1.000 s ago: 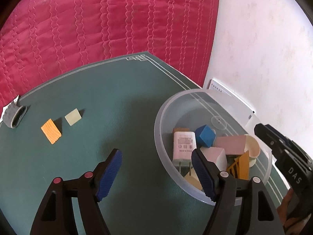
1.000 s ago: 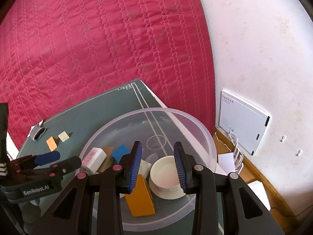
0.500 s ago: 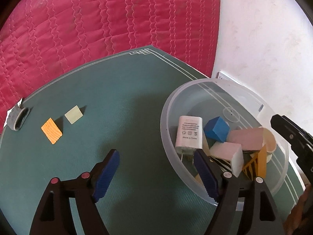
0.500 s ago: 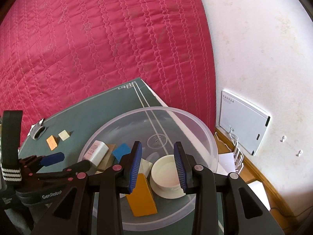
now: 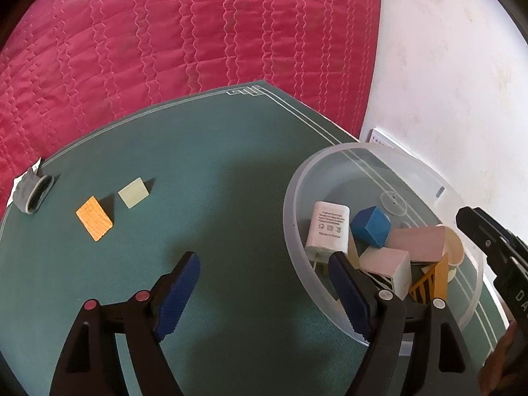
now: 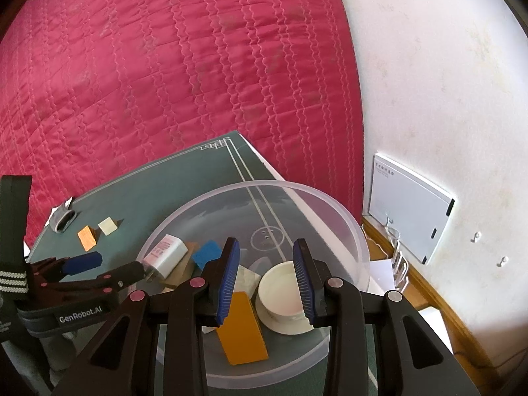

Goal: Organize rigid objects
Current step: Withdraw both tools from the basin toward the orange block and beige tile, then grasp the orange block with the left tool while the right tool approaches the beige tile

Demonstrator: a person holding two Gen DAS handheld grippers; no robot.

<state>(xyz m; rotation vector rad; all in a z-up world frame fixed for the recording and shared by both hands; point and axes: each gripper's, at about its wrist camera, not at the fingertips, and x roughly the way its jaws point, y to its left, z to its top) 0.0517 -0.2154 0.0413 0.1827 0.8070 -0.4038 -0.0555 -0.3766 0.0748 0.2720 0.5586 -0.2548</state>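
Note:
A clear plastic bowl [image 5: 297, 231] on the green mat [image 5: 214, 171] holds a white charger [image 5: 328, 227], a blue cube [image 5: 371, 227], a pink block [image 5: 417, 242], an orange wedge [image 6: 242, 330] and a white cup [image 6: 280, 293]. My left gripper [image 5: 264, 259] is open and empty. Its right pad hangs over the bowl's near-left rim by the charger, its left pad over bare mat. An orange ribbed tile [image 5: 94, 217] and a cream tile [image 5: 133, 192] lie far left. My right gripper [image 6: 265, 244] hovers over the bowl, jaws drawn close, nothing between them.
A grey strap loop [image 5: 33, 193] lies at the mat's left edge. A red quilted cover [image 5: 198, 49] surrounds the mat on the far side. A white wall and a white panel [image 6: 409, 211] stand to the right, with a wooden floor edge below.
The left jaws have spread a little wider. In the right wrist view the left gripper has edged toward the bowl's rim. The right gripper and the bowl's contents have not moved.

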